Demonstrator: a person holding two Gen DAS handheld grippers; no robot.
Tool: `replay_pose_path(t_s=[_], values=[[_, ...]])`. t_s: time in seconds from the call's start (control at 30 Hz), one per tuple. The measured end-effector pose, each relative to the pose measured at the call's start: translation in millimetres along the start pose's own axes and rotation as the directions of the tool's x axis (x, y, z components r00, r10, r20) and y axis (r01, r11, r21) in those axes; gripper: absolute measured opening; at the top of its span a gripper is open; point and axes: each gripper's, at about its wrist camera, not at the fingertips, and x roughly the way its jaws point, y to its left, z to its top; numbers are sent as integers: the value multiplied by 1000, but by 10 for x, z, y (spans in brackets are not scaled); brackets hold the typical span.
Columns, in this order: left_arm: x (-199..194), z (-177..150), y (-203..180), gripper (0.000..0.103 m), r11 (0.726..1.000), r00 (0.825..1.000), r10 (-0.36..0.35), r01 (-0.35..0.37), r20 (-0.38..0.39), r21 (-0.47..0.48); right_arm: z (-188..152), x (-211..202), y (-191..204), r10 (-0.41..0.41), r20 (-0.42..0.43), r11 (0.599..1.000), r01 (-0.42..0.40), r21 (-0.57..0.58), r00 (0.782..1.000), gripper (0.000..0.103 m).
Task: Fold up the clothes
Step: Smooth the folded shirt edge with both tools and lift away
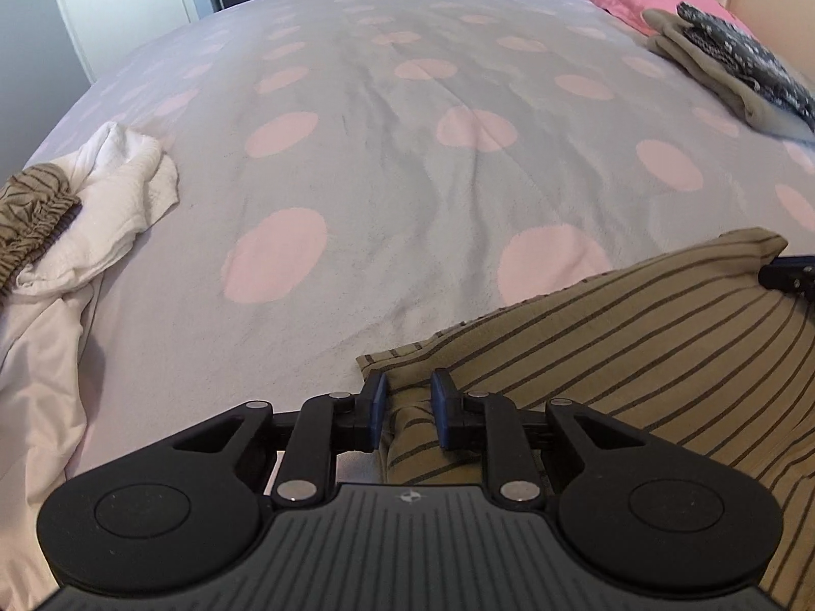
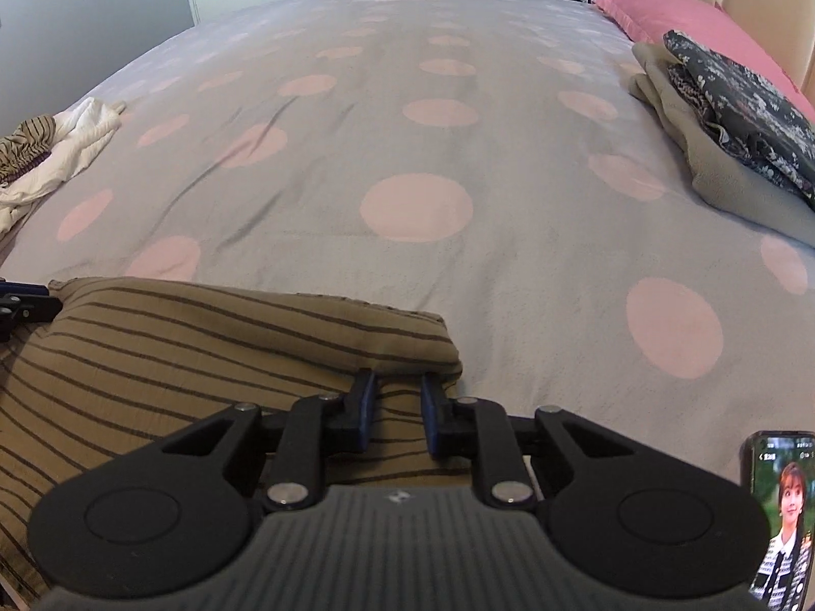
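A tan garment with dark stripes [image 1: 636, 336] lies at the near edge of the bed, with its top edge folded over; it also shows in the right wrist view [image 2: 178, 346]. My left gripper [image 1: 410, 392] is shut on the garment's left corner, with cloth bunched between its blue pads. My right gripper [image 2: 397, 392] is shut on the garment's right corner. The right gripper's tip shows at the right edge of the left wrist view [image 1: 787, 275]. The left gripper's tip shows at the left edge of the right wrist view [image 2: 20, 300].
The bed cover [image 1: 382, 178] is grey with pink dots. A crumpled white cloth [image 1: 117, 193] and a striped garment [image 1: 30, 214] lie at the left. Folded clothes [image 2: 738, 127] are stacked at the right by a pink pillow [image 2: 677, 15]. A phone [image 2: 779, 519] stands at the near right.
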Motion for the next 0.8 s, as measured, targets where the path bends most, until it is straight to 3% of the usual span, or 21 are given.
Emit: replay_pose_path(t_s=[0.2,0.4,0.67,0.8], values=[[-124,-8,-17,19,1000,999,21,-21,35,13,0,-89,-2,-5,9,1000,5,-4,1000,23],[-551,-83,-239,19,997,988,29,-41,152,72,-108,-504,208,-62,161,988,84,-132,985,33],[-1012,-325,-789,19,993,970,-78,56,231,101,-397,-849,558,-2,149,990,23,-139,989,32],[-1119,-492,-1084,19,983,970,-113,77,217,167,-531,-1004,719,76,154,990,-56,-130,985,32]])
